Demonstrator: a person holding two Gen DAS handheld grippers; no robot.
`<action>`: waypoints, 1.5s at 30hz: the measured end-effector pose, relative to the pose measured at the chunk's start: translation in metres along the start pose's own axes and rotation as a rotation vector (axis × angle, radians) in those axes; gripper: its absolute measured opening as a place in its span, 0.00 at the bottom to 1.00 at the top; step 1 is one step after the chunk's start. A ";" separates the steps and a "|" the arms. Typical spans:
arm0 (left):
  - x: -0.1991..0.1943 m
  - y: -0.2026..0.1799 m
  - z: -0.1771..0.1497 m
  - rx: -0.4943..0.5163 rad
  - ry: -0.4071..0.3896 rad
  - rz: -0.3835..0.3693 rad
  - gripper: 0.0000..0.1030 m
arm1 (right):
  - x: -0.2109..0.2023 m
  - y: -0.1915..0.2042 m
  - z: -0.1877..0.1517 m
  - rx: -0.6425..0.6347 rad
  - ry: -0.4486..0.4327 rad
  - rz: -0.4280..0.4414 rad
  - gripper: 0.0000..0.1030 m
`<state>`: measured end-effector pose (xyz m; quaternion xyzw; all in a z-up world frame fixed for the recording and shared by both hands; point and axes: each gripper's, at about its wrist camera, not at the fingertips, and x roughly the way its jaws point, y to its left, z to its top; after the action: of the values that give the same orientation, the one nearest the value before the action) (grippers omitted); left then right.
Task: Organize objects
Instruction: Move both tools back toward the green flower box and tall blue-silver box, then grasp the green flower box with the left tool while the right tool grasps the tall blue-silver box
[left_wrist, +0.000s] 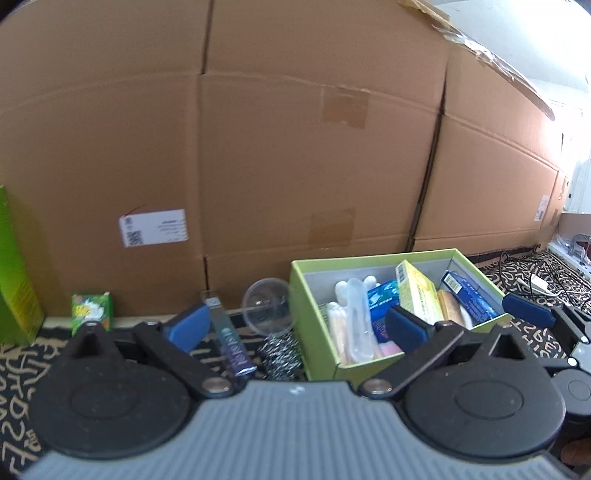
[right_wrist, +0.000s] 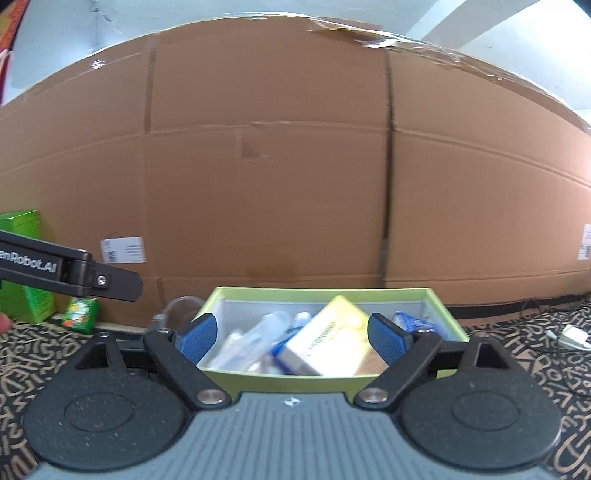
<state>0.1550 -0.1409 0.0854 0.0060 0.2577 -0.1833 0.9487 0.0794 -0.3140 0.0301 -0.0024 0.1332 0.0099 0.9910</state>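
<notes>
An open light-green box sits on the patterned cloth, filled with a yellow carton, blue packets and white plastic items. It also shows in the right wrist view. Left of it lie a clear plastic cup, a steel scrubber, a dark slim box and a small green packet. My left gripper is open and empty above the scrubber and cup. My right gripper is open and empty over the box's near edge.
Large cardboard cartons form a wall close behind. A tall green carton stands far left. Cables and a white adapter lie on the cloth at the right. The right gripper shows at the left view's right edge.
</notes>
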 end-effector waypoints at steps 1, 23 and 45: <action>-0.003 0.006 -0.003 -0.010 0.006 0.003 1.00 | -0.002 0.005 -0.001 -0.003 0.001 0.010 0.89; -0.040 0.164 -0.073 -0.198 0.062 0.132 1.00 | 0.036 0.140 -0.044 -0.089 0.214 0.259 0.77; 0.112 0.239 -0.037 -0.183 0.150 0.267 1.00 | 0.107 0.179 -0.049 -0.353 0.220 0.099 0.25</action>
<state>0.3098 0.0472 -0.0217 -0.0325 0.3404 -0.0307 0.9392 0.1662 -0.1331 -0.0456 -0.1702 0.2369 0.0811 0.9531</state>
